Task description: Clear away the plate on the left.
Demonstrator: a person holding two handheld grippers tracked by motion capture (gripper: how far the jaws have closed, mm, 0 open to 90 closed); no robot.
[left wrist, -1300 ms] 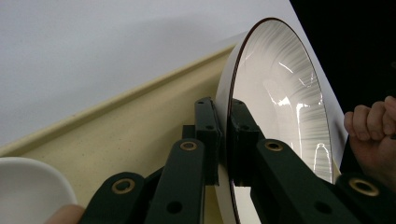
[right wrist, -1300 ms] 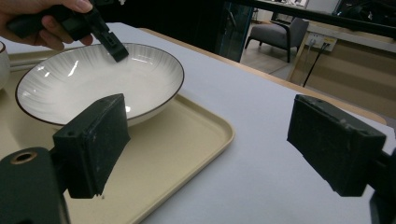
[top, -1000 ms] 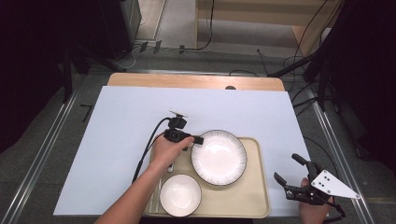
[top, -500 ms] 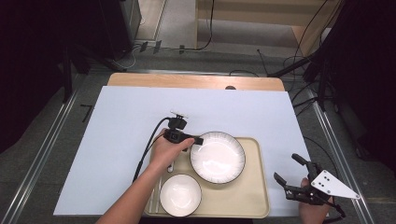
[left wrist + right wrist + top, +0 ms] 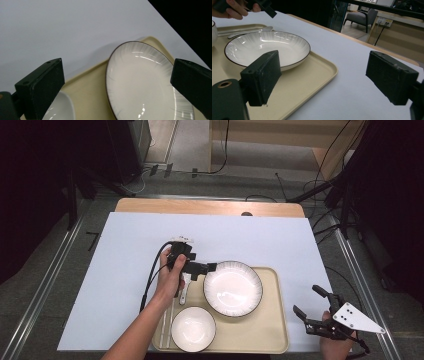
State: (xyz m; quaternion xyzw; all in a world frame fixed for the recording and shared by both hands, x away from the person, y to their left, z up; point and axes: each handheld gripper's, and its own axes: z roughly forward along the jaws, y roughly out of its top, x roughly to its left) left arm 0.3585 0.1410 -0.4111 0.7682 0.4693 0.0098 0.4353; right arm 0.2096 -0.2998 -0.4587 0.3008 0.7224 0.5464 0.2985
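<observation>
A white plate with a dark rim (image 5: 232, 287) lies flat on the beige tray (image 5: 272, 330), also seen in the left gripper view (image 5: 147, 82). My left gripper (image 5: 210, 267) hovers at the plate's upper left rim. Its jaws (image 5: 119, 72) have just been opening and stand wide apart with nothing between them. A white bowl (image 5: 192, 329) sits at the tray's front left. My right gripper (image 5: 306, 299) is off the tray's right edge, open (image 5: 324, 70) and empty, looking toward the plate (image 5: 265, 47).
A spoon (image 5: 184, 292) and chopsticks (image 5: 167, 325) lie along the tray's left side beneath my left hand. The white table cover (image 5: 125, 250) spreads left of and behind the tray. A wooden strip (image 5: 210, 207) marks the far edge. Cables lie on the floor beyond.
My left gripper, which had its tips at the plate's left rim, has opened and lifted a little away from it. The plate stays on the tray. The right gripper has not moved.
</observation>
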